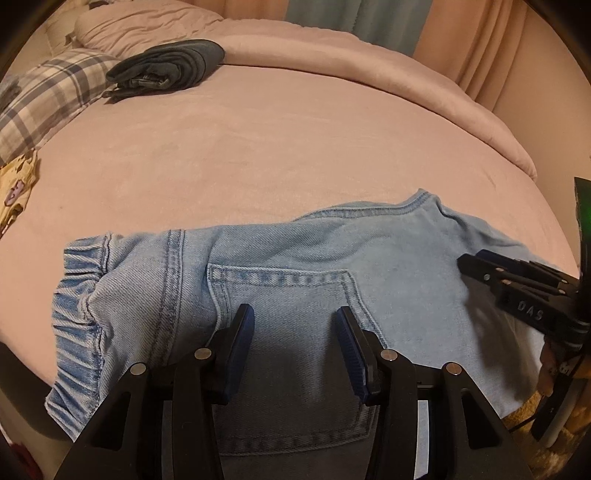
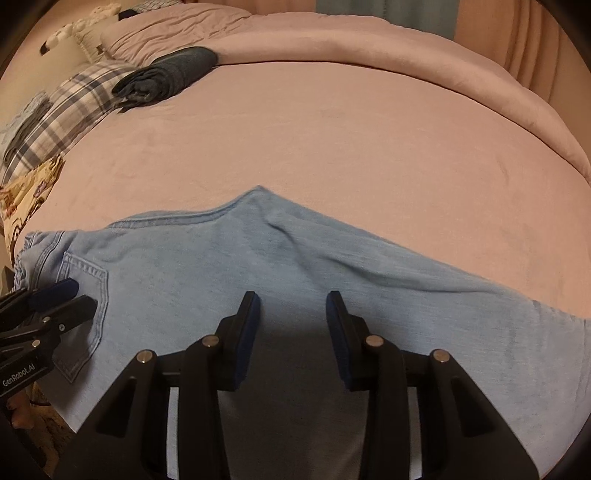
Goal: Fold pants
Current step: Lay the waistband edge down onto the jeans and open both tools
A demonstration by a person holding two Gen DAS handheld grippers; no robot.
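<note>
The left gripper (image 1: 295,317) hangs over the light blue jeans (image 1: 295,251), its blue-padded fingers spread apart above the back pocket (image 1: 288,295) with nothing between them. The right gripper (image 2: 293,302) is likewise parted and holds nothing, poised over the plain denim of the seat and upper leg, to the right of that pocket. The jeans lie flat across the near edge of the pink bedspread (image 1: 277,140), back side up, the elastic waistband (image 1: 79,291) at their left end and the legs running off to the right, with the crotch seam peaking toward the far side. Well beyond the jeans, to the far left, a folded dark garment (image 1: 166,68) rests against a plaid pillow (image 1: 48,99), and behind it sits a pink pillow (image 1: 136,22).
</note>
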